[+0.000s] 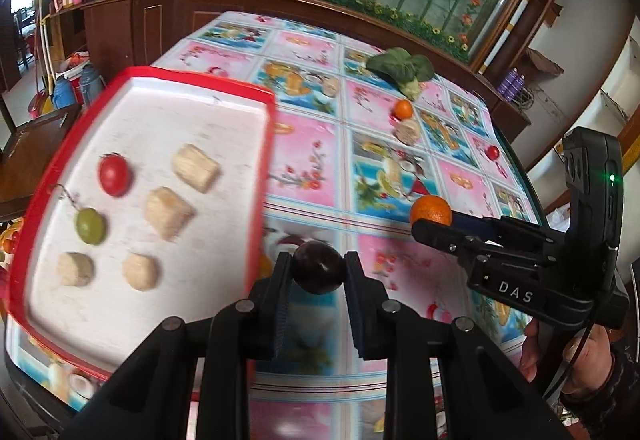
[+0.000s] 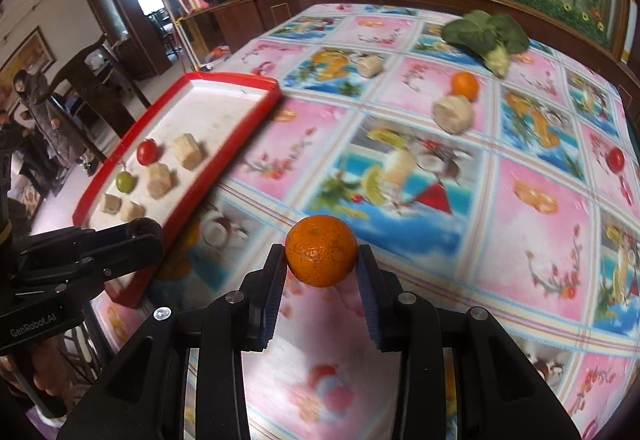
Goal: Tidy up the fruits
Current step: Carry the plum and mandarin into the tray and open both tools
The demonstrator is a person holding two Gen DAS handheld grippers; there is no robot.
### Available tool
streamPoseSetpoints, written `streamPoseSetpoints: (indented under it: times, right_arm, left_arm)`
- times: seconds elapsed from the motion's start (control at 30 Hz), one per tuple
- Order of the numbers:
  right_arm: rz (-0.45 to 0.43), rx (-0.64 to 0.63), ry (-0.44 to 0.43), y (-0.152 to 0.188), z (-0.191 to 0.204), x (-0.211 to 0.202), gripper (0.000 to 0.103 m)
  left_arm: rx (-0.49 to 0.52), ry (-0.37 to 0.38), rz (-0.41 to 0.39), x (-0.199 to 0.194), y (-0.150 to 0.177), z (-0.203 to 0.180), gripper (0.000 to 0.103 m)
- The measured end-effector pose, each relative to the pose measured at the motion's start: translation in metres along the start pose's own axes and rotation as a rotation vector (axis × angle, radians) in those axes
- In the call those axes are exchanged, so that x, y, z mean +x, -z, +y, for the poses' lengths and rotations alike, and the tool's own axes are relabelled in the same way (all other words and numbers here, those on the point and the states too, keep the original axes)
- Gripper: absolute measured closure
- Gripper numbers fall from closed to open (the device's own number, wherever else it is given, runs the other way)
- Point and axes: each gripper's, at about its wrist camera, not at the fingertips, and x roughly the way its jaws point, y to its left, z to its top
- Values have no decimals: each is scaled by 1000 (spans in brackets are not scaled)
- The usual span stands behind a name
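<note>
My left gripper (image 1: 319,269) is shut on a dark plum (image 1: 319,267) and holds it above the table, just right of the red tray (image 1: 264,144). The tray holds a red tomato (image 1: 114,175), a green fruit (image 1: 90,226) and several beige chunks (image 1: 168,214). My right gripper (image 2: 321,255) is shut on an orange (image 2: 321,250), held over the tablecloth; it also shows in the left wrist view (image 1: 430,218). A second orange (image 2: 465,85), a beige chunk (image 2: 453,115) and a small tomato (image 2: 615,159) lie on the table.
A leafy green vegetable (image 2: 486,34) lies at the table's far side, another beige chunk (image 2: 370,66) left of it. A wooden cabinet and a mural wall stand behind the table. People and chairs are at the far left (image 2: 36,108).
</note>
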Motion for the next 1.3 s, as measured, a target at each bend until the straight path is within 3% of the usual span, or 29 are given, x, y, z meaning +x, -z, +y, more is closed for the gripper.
streamPoseSetpoints:
  times: [0.37,0.8,1.03,1.3]
  right_arm:
    - [-11,-2,-46,-54,34,26,69]
    - [22,9,-121,-118,80,96,69]
    - [73,-47,-119,-130,103,137,69]
    - [103,-87,-101,-131,103,155,68]
  left_arm:
    - [-47,-79,-37,-3,-34,64,75]
    - [-108,-172,-38,37,-93,125,75]
    - [-143,-199,-5,62,-101,140,75]
    - [-137,-244,20,75,-101,143,74]
